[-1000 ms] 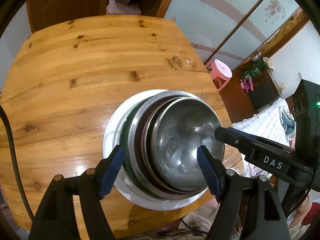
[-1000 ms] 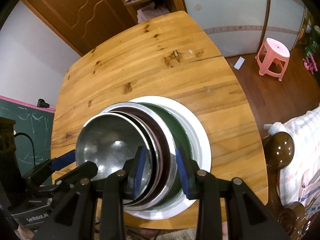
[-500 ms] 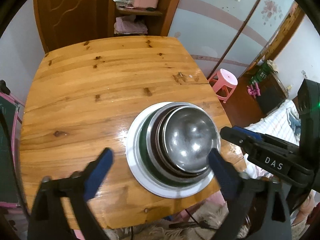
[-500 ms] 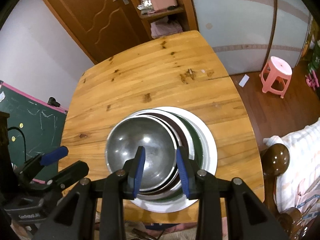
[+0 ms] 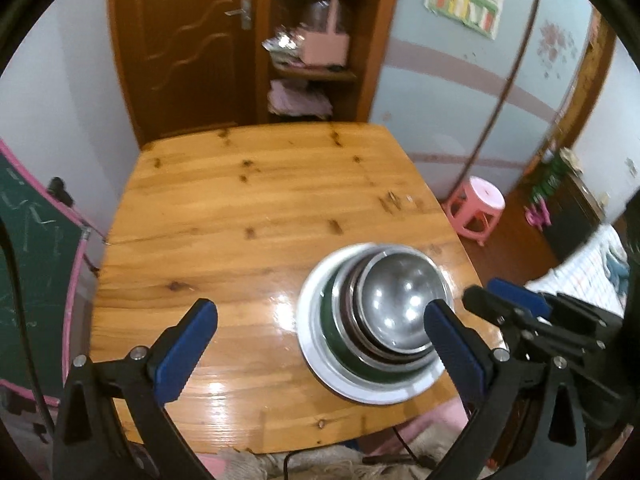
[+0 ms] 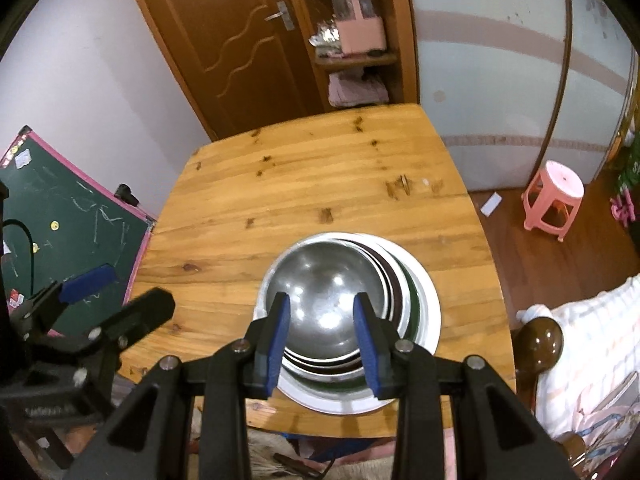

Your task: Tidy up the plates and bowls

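Now: stacking step looks done | nested bowls and plates [image 5: 376, 316] sit at table [image 5: 256, 216] near edge | my left hand-held gripper [image 5: 320, 340] spread, right hand-held gripper [image 6: 320, 340] part-open, both empty | next: check stack.

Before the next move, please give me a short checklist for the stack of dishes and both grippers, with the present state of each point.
1. Stack is nested on the white plate, steel bowl on top: ok.
2. Stack sits fully on the table: ok, but it is close to the near edge.
3. Left gripper free of the stack: ok, jaws wide open after just opening, nothing between the pads.
4. Right gripper free of the stack: ok, jaws narrow, holding nothing.
5. Any dish left elsewhere on the table: ok, none seen.
6. Stack level and stable: cannot tell, the picture is blurred.
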{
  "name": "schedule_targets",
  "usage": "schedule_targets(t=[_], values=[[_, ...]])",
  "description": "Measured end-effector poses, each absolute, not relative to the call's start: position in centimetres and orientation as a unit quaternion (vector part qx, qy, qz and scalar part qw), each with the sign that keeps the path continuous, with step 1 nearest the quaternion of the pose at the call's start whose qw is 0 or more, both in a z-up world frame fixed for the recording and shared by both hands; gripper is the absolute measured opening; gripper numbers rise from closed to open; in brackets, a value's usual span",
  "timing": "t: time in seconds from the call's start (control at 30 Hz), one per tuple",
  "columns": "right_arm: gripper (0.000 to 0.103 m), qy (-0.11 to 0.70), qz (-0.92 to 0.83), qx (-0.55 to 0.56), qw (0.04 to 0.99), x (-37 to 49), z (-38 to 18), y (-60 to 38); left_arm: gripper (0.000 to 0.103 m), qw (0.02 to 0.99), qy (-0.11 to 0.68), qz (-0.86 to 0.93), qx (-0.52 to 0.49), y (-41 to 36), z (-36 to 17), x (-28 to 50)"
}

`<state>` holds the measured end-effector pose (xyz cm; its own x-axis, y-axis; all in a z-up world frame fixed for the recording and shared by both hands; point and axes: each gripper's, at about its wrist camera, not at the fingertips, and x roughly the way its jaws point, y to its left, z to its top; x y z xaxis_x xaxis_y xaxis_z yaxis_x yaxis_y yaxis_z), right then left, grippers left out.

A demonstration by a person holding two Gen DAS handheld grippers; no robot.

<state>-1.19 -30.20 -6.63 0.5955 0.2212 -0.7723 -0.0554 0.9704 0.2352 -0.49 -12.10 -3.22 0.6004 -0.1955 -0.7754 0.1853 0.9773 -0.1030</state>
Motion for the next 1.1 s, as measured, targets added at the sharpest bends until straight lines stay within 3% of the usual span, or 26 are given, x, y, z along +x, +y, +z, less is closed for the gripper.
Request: schedule_targets(t=[0.13,0.27,1.1], values=[[0.033,0.422,0.084,0.087,0.898,-1.9,-4.7,-29.7,0.102,0.908,0.411,-0.084,-0.007,-11.8,-1.2,-1.3],[0.049,0.396,0.075,0.078,0.912,-2.7,-3.0,-29.5,0.102,0.924,0.379,-0.053,0.002,-11.8,0.8,-2.2],[0.05,0.364,0.048,0.061,0.928,-4.5,-0.7,-29.1,0.102,0.939,0.344,-0.004,0.014,-12.8,2.8,-4.7]])
